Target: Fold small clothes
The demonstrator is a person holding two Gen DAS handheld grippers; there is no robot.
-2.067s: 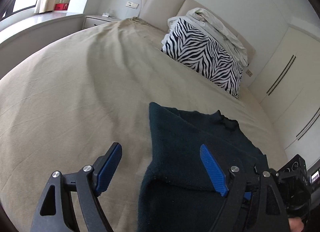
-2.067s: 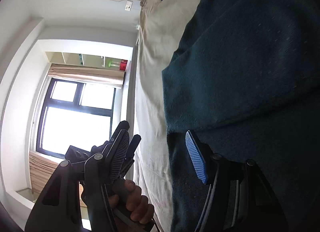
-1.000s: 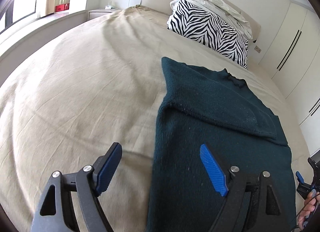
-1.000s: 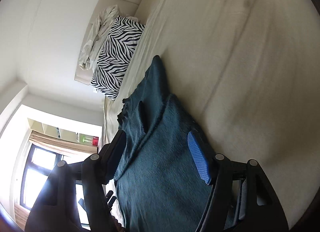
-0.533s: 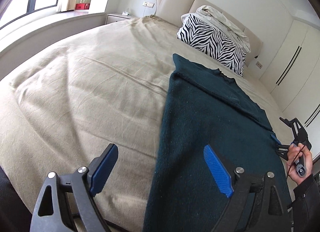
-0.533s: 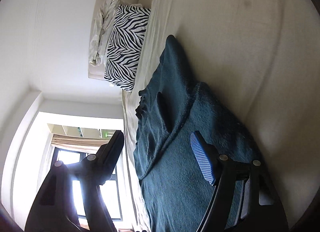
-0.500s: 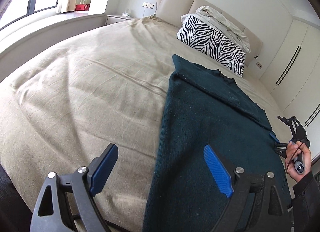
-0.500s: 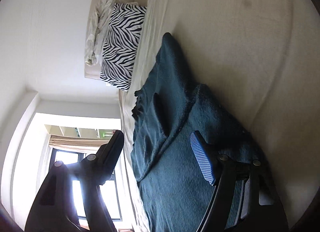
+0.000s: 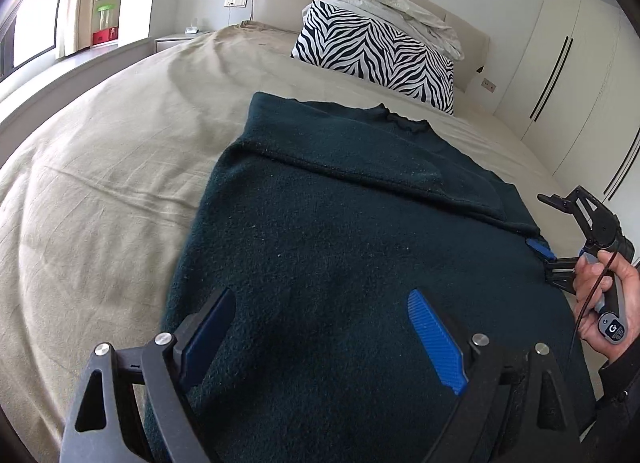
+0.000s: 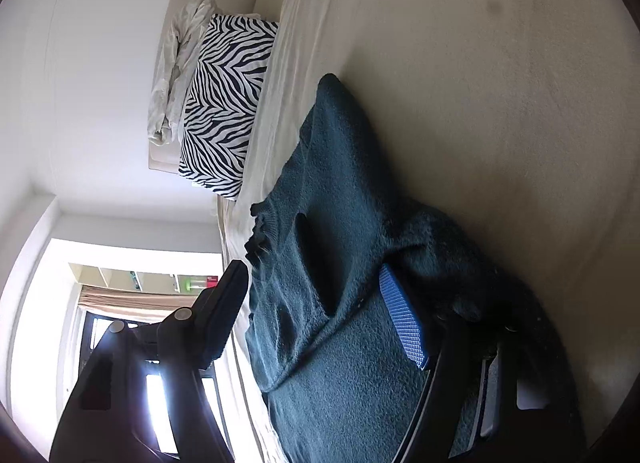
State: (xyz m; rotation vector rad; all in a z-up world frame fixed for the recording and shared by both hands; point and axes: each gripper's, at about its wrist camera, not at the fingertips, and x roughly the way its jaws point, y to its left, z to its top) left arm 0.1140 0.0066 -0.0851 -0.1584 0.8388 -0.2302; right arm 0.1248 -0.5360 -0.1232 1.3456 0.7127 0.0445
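Note:
A dark teal sweater [image 9: 340, 247] lies flat on the beige bed [image 9: 112, 167], neck toward the headboard, with a sleeve folded across its chest. My left gripper [image 9: 320, 299] hangs open over the sweater's lower half, nothing between its blue pads. A hand holds my right gripper [image 9: 540, 221] at the sweater's right edge, rolled on its side, one finger raised and one low by the cloth. In the right wrist view the right gripper [image 10: 312, 269] stands open over the sweater [image 10: 340, 231], its pads not pressing on the knit.
A zebra-print pillow [image 9: 376, 51] with crumpled white bedding [image 9: 396, 11] on top leans on the headboard. White wardrobe doors [image 9: 580, 75] stand to the right. A window ledge [image 9: 80, 63] and nightstand run along the left. Bare sheet spreads left of the sweater.
My left gripper has shifted right, from straddling the sweater's left edge to standing over its body. The right gripper has drawn close to the sweater's right edge.

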